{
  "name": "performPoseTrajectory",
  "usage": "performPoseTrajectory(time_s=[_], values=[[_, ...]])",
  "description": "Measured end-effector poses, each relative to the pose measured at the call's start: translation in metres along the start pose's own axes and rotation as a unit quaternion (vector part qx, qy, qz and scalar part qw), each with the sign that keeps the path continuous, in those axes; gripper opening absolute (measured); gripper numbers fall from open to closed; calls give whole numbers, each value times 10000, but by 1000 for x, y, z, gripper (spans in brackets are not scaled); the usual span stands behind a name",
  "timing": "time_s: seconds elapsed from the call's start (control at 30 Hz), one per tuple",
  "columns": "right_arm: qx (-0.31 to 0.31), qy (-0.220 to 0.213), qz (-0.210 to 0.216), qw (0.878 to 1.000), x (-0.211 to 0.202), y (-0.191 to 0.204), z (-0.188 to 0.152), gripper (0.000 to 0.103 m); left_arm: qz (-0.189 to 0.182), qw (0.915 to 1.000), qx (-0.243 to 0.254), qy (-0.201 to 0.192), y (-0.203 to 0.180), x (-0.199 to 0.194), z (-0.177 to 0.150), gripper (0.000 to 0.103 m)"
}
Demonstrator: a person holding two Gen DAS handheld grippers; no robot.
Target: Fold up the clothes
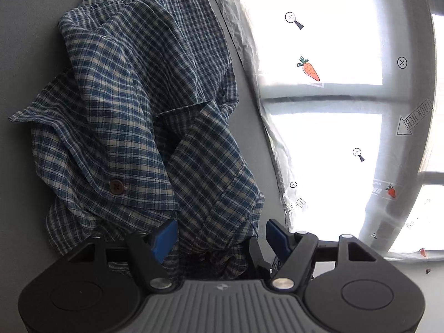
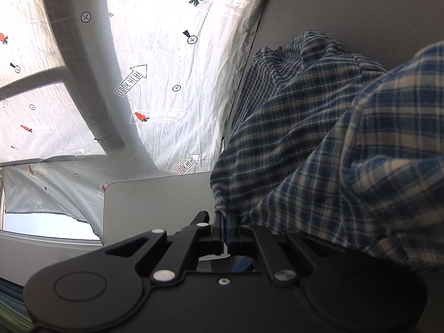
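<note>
Daylight came through a wide window point(image 1: 333, 149), hung with a thin white curtain point(image 2: 166, 83) printed with carrots, arrows and small crossed circles. Against it ran a grey table point(image 1: 16, 83), its far edge meeting the curtain. On the table, just beside that edge, lay the shirt point(image 1: 133, 105), blue and cream checked, crumpled in a loose heap with folds piled over one another. One part of it stretched away along the table toward the top of the left wrist view. In the right wrist view the shirt point(image 2: 319, 152) filled the side away from the curtain, one fold rising close to the lens and blurred.

Left gripper point(image 1: 221, 237) sat at the near end of the shirt with its blue pads point(image 1: 166, 238) standing well apart, unclenched; checked cloth bunched between them, and neither pad plainly pressed on it. Right gripper point(image 2: 225, 229) was clenched, fingers drawn together, and the shirt's edge ran down to their tips; whether cloth was pinched between them could not be told.

Smallest, a dark brown button point(image 1: 116, 186) showed on a fold of the shirt, on the side away from the curtain.
</note>
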State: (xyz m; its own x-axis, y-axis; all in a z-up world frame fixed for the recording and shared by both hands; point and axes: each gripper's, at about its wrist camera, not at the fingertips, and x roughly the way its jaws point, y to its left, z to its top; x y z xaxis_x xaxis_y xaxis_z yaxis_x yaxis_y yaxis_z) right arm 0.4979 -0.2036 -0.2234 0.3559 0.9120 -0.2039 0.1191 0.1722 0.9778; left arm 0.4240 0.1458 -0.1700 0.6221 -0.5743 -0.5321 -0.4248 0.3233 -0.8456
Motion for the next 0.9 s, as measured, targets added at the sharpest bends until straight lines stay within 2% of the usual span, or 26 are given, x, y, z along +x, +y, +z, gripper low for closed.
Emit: performPoseTrajectory(time_s=[0.2, 0.43, 0.57, 0.67, 0.7, 0.83, 0.9], values=[[-879, 253, -327, 9953, 2, 20, -10, 2, -144, 9991, -37, 385, 0, 16, -3, 73], [-1202, 438, -342, 9912, 4, 27, -14, 2, -127, 9983, -249, 516, 5, 33, -8, 71], [-1260, 540, -334, 9900, 5, 28, -14, 2, 92, 9983, -264, 506, 2, 41, -8, 55], [-1295, 581, -405, 9890, 5, 28, -14, 3, 47, 9984, -310, 463, 4, 47, -6, 41], [-1297, 607, -425, 9888, 6, 27, -14, 3, 76, 9987, -275, 418, 3, 49, -6, 34], [-1444, 700, -565, 9854, 7, 29, -15, 4, 236, 9994, -135, 219, 3, 50, -8, 19], [-1578, 744, -674, 9824, 7, 32, -15, 6, 438, 9990, -21, 23, 3, 46, -7, 12]])
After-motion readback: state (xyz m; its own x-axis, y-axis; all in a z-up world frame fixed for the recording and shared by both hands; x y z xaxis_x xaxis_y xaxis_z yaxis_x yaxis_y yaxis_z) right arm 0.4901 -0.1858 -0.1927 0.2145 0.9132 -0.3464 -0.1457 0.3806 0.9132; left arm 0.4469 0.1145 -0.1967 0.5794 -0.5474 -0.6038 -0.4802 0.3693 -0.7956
